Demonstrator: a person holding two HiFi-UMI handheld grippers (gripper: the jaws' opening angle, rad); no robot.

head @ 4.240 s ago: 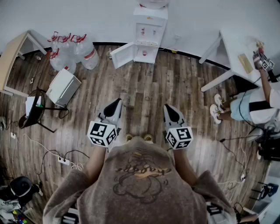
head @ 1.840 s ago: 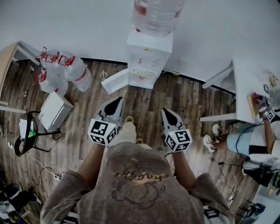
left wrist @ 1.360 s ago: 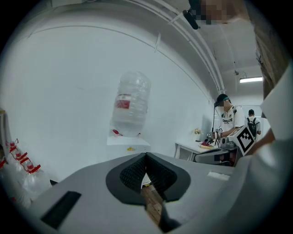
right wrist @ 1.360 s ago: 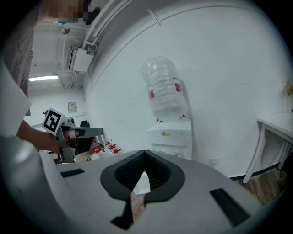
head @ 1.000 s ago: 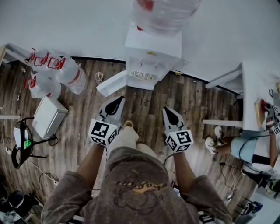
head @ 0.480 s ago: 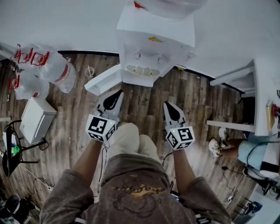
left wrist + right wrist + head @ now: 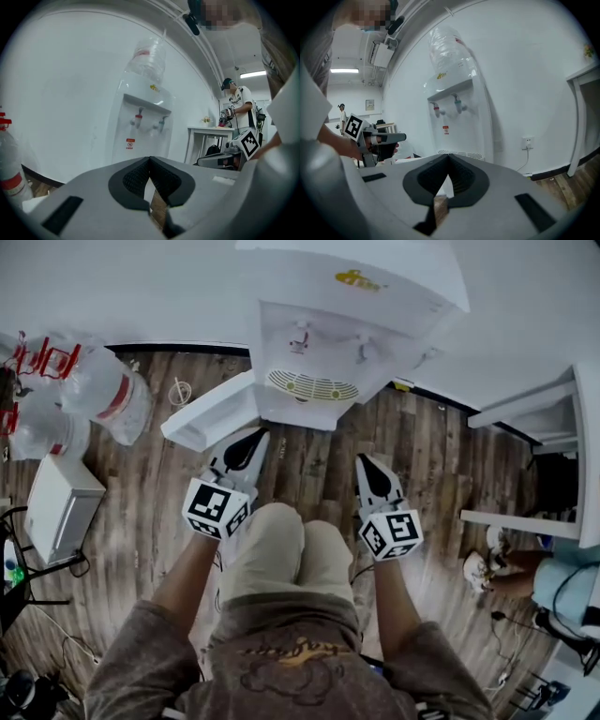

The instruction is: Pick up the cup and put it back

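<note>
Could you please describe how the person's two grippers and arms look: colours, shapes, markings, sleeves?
The left gripper and the right gripper look alike: pale grey bodies that taper to a point, with black ribbed pads inside. Each carries a white cube with black square markers at its rear. The person wears a grey-brown sweatshirt; its sleeves end near the elbows.

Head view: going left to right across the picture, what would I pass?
Large clear plastic water bottles with red bands → left hand-held gripper → right hand-held gripper → white table. The white water dispenser spans both grippers, so it is left out.
</note>
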